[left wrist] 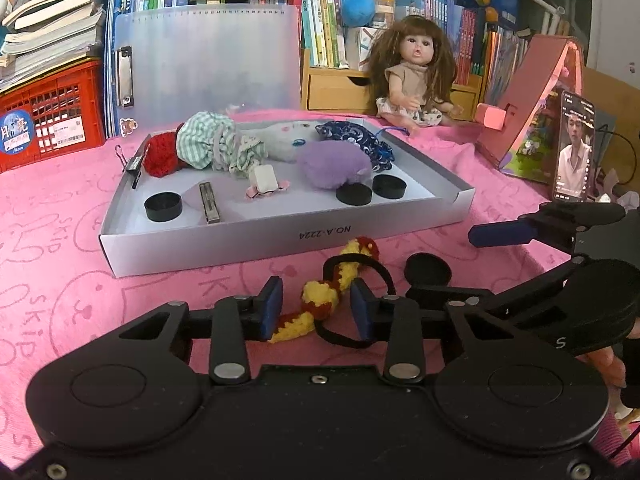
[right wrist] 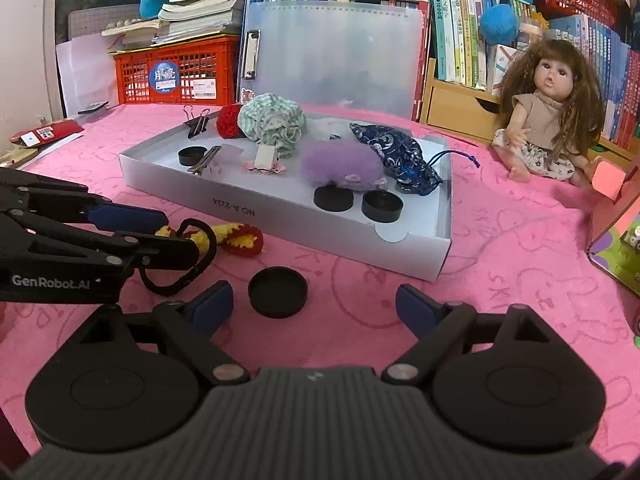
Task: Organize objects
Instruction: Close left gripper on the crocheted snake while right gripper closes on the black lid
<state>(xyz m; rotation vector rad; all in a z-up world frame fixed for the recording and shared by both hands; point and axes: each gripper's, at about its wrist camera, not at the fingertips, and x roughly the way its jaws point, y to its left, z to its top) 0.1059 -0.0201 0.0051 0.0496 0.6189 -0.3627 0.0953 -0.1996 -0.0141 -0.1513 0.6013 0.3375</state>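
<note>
A grey shallow box on the pink cloth holds scrunchies, a purple pompom, a blue pouch, three black caps and clips. A yellow-and-red crochet hair tie with a black elastic loop lies in front of the box. My left gripper is open, its pads on either side of the hair tie. A loose black cap lies on the cloth just ahead of my open, empty right gripper.
A doll sits at the back right beside a pink toy house and a lit phone. A red crate, a clear clipboard and bookshelves line the back. A binder clip is clipped on the box's far corner.
</note>
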